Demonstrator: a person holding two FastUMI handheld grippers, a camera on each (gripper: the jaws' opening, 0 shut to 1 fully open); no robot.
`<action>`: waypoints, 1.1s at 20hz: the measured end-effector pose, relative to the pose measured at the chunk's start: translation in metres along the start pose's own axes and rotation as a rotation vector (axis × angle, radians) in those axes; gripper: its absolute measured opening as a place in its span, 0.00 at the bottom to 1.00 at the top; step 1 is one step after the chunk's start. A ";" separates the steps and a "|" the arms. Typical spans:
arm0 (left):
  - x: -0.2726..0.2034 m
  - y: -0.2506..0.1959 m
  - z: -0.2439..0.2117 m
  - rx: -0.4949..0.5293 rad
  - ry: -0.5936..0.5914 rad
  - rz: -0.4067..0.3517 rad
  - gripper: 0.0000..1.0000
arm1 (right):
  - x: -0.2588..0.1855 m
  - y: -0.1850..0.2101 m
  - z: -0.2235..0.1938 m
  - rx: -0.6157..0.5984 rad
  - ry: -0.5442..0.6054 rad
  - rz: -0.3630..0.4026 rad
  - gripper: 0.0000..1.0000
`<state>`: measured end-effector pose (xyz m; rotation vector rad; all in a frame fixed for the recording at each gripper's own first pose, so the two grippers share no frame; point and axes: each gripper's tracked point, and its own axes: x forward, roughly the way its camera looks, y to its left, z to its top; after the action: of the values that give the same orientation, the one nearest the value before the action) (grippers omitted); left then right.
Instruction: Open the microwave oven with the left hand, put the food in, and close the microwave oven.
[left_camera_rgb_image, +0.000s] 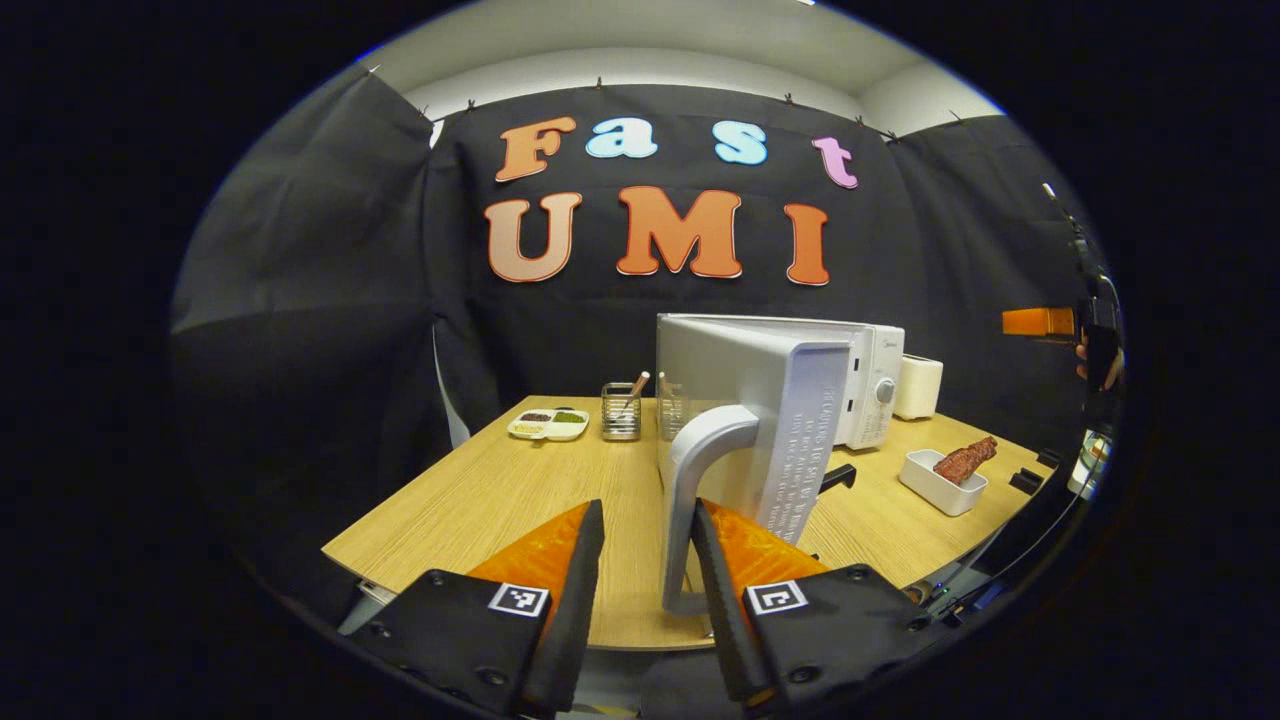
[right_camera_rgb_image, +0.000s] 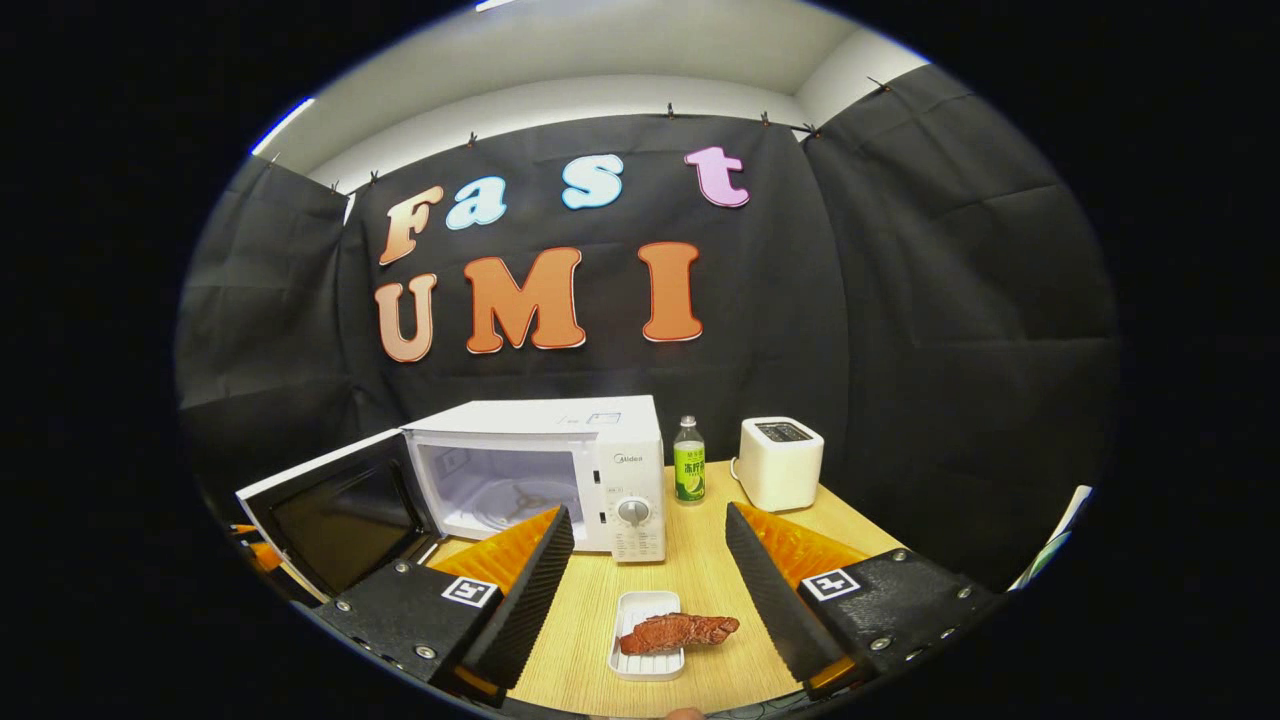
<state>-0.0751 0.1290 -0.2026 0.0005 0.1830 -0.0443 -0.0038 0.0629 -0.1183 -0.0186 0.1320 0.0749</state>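
Standing on a wooden table (right_camera_rgb_image: 700, 590) against black cloth: microwave (right_camera_rgb_image: 560, 470), door (right_camera_rgb_image: 335, 510) swinging wide to the left, cavity showing. Left gripper (left_camera_rgb_image: 648, 560) bracketing the door handle (left_camera_rgb_image: 700, 480), fingers spread, one side touching at most, not clamping. Right gripper (right_camera_rgb_image: 650, 560) hovering released over the meat (right_camera_rgb_image: 678, 631) lying in its white dish (right_camera_rgb_image: 648, 655) at the near edge. Risking, likely: door drifting back into the loading path; meat overhanging the rim, sliding off under a tilted lift; bottle (right_camera_rgb_image: 688, 460) standing close by.

The left gripper view looks from very near at the open microwave door (left_camera_rgb_image: 760, 420). The right gripper view faces the microwave (right_camera_rgb_image: 560, 470) front from farther back; both show the toaster (right_camera_rgb_image: 780, 462).
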 end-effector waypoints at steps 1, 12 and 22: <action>-0.002 0.009 0.003 0.013 -0.009 0.033 0.53 | 0.001 0.000 -0.003 -0.004 0.005 -0.001 0.95; -0.038 0.059 0.053 0.009 -0.125 0.130 1.00 | 0.012 -0.024 -0.052 0.077 0.073 -0.046 0.95; -0.028 0.093 0.071 -0.013 -0.131 0.189 0.96 | 0.029 -0.060 -0.122 0.477 0.174 -0.076 0.95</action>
<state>-0.0855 0.2231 -0.1277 0.0019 0.0517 0.1448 0.0138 0.0026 -0.2421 0.4470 0.3199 -0.0359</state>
